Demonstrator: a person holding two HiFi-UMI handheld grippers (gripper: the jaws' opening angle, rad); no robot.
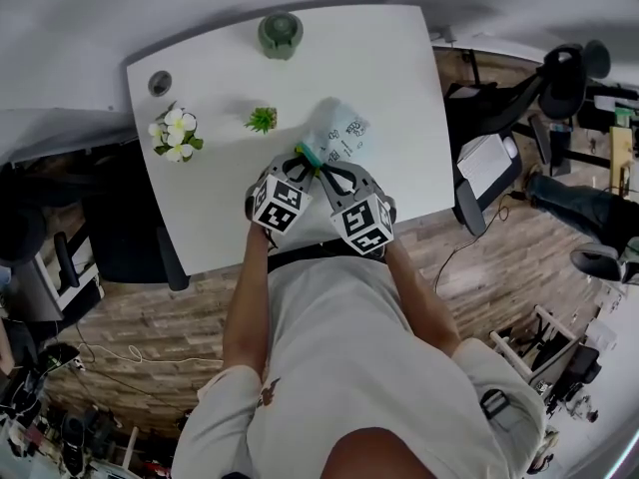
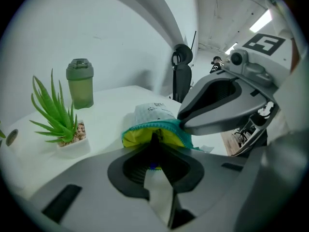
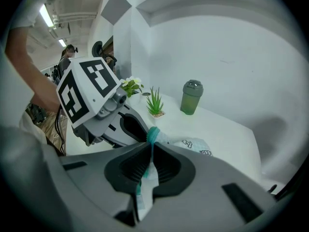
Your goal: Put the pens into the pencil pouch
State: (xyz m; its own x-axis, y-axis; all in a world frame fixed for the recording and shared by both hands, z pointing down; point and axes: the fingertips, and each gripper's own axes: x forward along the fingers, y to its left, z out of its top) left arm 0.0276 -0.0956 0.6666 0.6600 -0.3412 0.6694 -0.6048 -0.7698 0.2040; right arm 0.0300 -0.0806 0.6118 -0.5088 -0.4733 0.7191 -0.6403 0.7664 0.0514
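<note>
Teal-edged fabric, pinched: the right gripper [image 3: 149, 146] has its jaws closed flat on the teal rim [image 3: 153, 133] of the pencil pouch [image 3: 195, 145], lifting that rim off the worktop [image 1: 389, 58]. Purpose, as judged: to keep the mouth agape so a pen can enter without the cloth folding shut.

Dark pen [image 2: 155, 138], one: clamped in the left gripper [image 2: 154, 154], jaws narrowed to the barrel's width, with a blue mark showing low between the pads. It is held lengthwise along the jaws, aimed forward and down, so that its far end leads into the opening. That end lies at the mouth, against the yellow lining [image 2: 135, 138]. Whether it has passed inside cannot be told.

Pouch, position: directly ahead of the left jaws and gripped by the right jaws, close to the near edge of the worktop. Its pale printed body lies flat beyond the mouth, away from the person. The two grippers sit just beside each other, the right one on the rim at the right side of the opening.

Further pens: none shows loose on the worktop; judged a late insertion.

Beyond, not involved: a small potted plant [image 2: 55, 115], near the pouch on its left; white flowers [image 1: 175, 133], further left; a green bottle [image 2: 79, 83], at the far edge.
</note>
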